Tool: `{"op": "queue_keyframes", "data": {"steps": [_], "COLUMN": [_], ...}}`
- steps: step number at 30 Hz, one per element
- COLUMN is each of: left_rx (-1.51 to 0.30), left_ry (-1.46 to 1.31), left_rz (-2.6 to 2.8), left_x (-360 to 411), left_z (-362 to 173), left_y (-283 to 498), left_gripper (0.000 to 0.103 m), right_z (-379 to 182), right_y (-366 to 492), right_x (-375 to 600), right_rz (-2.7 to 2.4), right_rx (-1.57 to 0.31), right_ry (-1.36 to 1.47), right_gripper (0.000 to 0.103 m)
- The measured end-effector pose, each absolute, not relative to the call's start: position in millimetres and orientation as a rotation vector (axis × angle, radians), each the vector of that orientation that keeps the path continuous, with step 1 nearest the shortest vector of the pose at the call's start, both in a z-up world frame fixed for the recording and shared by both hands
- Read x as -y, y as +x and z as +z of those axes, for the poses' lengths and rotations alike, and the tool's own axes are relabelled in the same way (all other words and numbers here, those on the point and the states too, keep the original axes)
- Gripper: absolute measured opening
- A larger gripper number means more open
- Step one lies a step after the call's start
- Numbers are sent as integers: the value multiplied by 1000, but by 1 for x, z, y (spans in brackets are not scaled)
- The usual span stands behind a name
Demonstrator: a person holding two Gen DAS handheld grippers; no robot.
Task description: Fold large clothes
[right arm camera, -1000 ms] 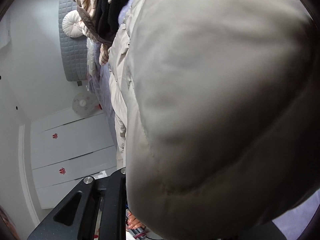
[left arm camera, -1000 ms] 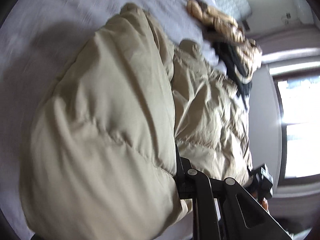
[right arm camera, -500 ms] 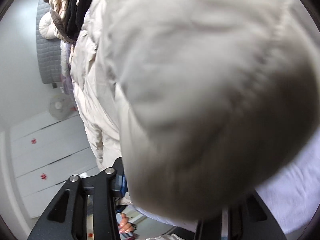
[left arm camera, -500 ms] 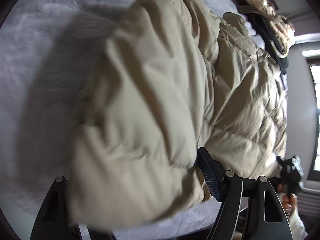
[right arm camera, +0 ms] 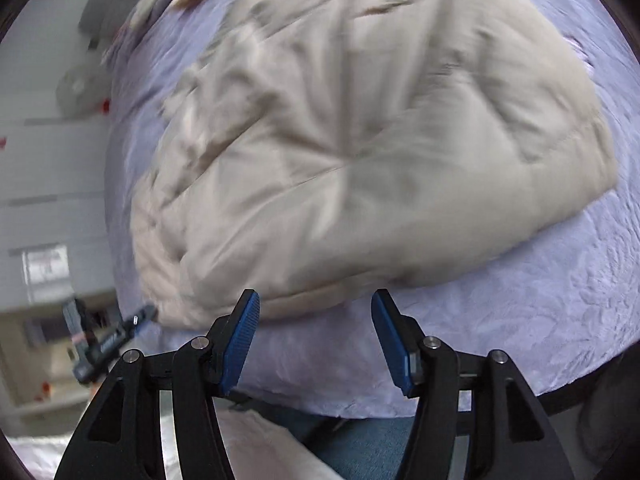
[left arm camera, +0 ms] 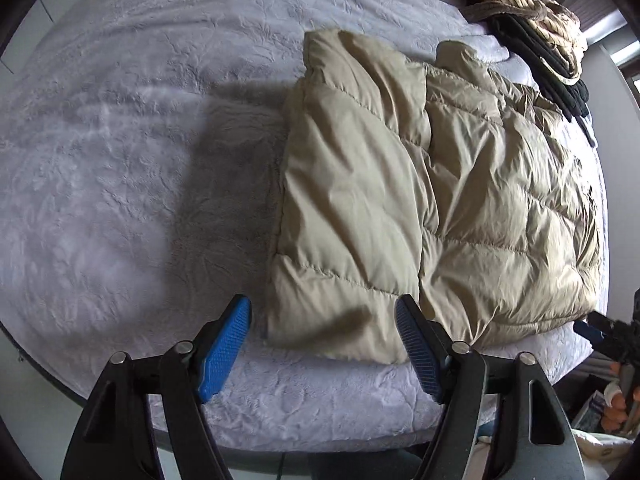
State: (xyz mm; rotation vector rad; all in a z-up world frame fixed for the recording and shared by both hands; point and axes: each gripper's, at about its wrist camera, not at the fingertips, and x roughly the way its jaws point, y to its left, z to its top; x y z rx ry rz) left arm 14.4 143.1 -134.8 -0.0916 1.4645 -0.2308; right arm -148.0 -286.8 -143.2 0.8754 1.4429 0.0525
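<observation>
Jacket [left arm camera: 420, 200] lies folded on bed [left arm camera: 120, 140]; both grippers opening, empty.
Puffy, light, slick: judged best pinched at hem nearest left gripper [left arm camera: 322, 344]; right gripper [right arm camera: 316, 332].

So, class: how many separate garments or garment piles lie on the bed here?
2. The beige puffer jacket lies folded near the bed's front edge; a heap of striped and black clothes sits at the far corner. More may lie outside the view.
</observation>
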Motion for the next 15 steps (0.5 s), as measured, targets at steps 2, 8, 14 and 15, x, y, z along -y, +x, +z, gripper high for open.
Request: {"op": "queue_keyframes", "data": {"steps": [2, 8, 14, 15], "left_rx": [-1431, -1409, -1371, -1364], "left_ry": [-103, -96, -61, -48], "left_rz": [-224, -221, -200, -203], "left_x": [-134, -133, -135, -134], "left_z": [-131, -130, -127, -128], "left_y": [22, 30, 38, 39], "left_gripper": [103, 103, 103, 103], "right_z": [-137, -120, -112, -108], "right_y": [-123, -57, -24, -25], "right_x": [267, 216, 175, 175], "right_rz": [94, 195, 217, 198], "right_rx": [-1451, -1420, -1383, -1369], "right_ry": [789, 656, 533, 503], "right_gripper": [63, 68, 87, 87]}}
